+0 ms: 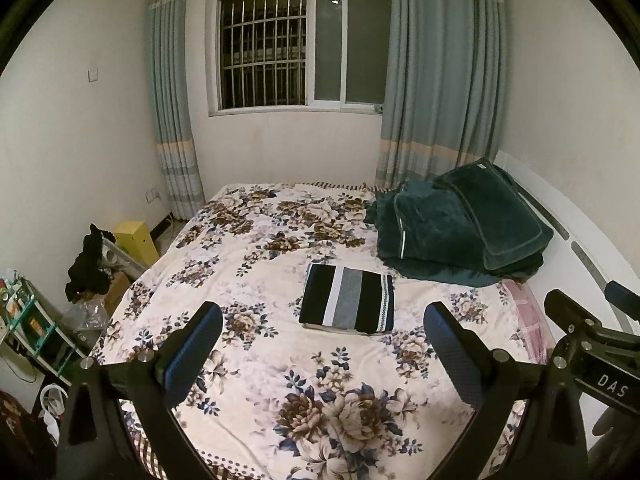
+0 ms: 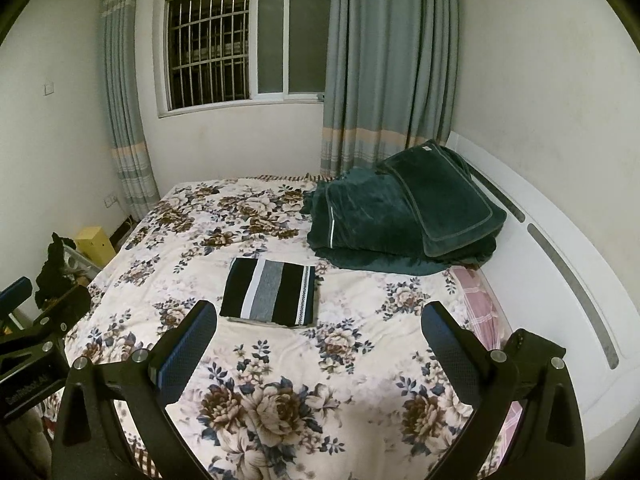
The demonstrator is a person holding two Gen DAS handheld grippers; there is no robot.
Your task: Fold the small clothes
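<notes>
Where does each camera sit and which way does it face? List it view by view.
Left wrist: on the left claw, above the bed's near end, facing the window; its open fingers frame the striped folded garment, right claw at right edge.
Right wrist: on the right claw, same heading, open fingers, left claw at left edge.
Shared: garment, green blanket, curtains.

left claw (image 1: 322, 326) spread wide and holding nothing, right claw (image 2: 319, 326) likewise spread, side by side

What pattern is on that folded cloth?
Folded cloth: black, white and grey stripes; clearest in the right wrist view.
</notes>
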